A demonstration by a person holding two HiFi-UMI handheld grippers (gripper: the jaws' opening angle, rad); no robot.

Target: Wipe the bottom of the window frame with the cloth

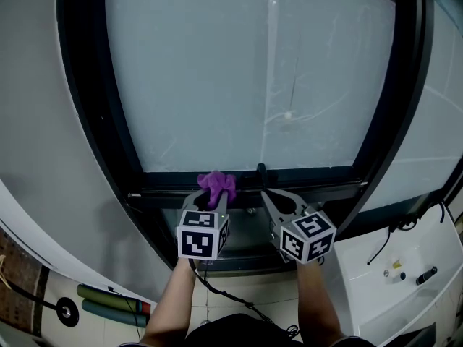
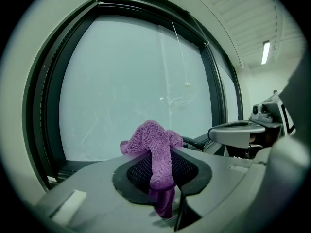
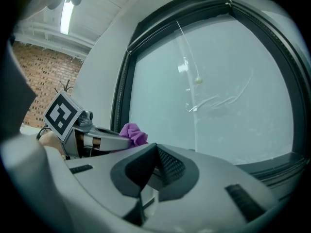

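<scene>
Black window frame (image 1: 311, 183) is filling the upper picture around one frosted pane (image 1: 246, 71), with grey wall (image 1: 36, 85) at left. Two grippers are meeting its bottom rail at centre. The left gripper (image 1: 215, 202) is pinching one purple terry cloth (image 1: 217, 184) there, and the right gripper (image 1: 269, 196) is holding its jaws pressed together, empty.

— The purple terry cloth (image 1: 216, 186) is bunching into a crumpled knob at the tips of the left gripper (image 1: 215, 201), pinched between its jaws, one tail trailing back through them.

— And it's sitting over the black bottom rail of the window frame (image 1: 311, 186), which is running level just ahead of both tongs, left of the right gripper (image 1: 265, 194).
</scene>
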